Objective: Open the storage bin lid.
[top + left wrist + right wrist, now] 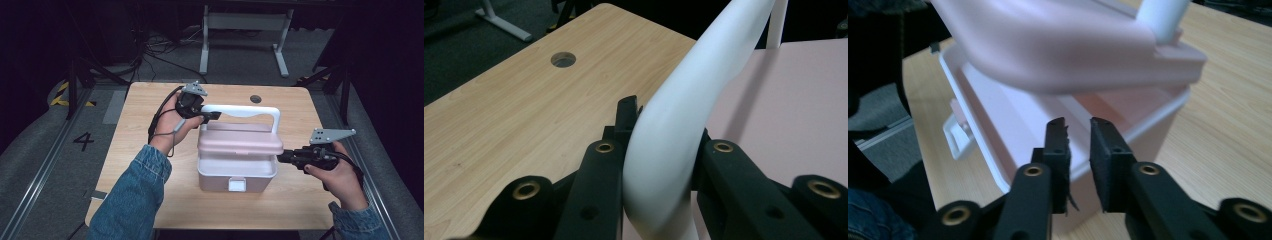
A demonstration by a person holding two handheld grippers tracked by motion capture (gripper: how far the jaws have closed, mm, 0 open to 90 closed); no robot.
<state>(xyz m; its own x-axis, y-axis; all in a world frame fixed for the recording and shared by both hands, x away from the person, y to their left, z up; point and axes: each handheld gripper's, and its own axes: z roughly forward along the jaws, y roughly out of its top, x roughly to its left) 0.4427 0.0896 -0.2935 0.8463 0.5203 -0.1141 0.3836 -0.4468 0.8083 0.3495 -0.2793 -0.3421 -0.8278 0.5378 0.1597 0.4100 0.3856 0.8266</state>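
Pink box (237, 172) mid-bench (150, 105), lid (240, 141) lifted ajar. Left tongs (212, 116) pinch white handle (240, 111) at its left bend. Right tongs (281, 157) nearly pressed together, nothing between, at lid's right edge, tips pointing into gap. Handle runs tongs to tongs.

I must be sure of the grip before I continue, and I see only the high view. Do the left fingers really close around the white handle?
Observer: Yes. In the left gripper view, the left gripper has its fingers pressed on both sides of the white handle, at its bend.
Operator: Is the lid lifted?
Observer: Yes. The right gripper view shows the pink lid raised off the box, with an open gap under it.
Operator: And the right fingers?
Observer: The right gripper is at the box's rim, with a narrow gap between its fingers. I cannot tell whether they pinch it.
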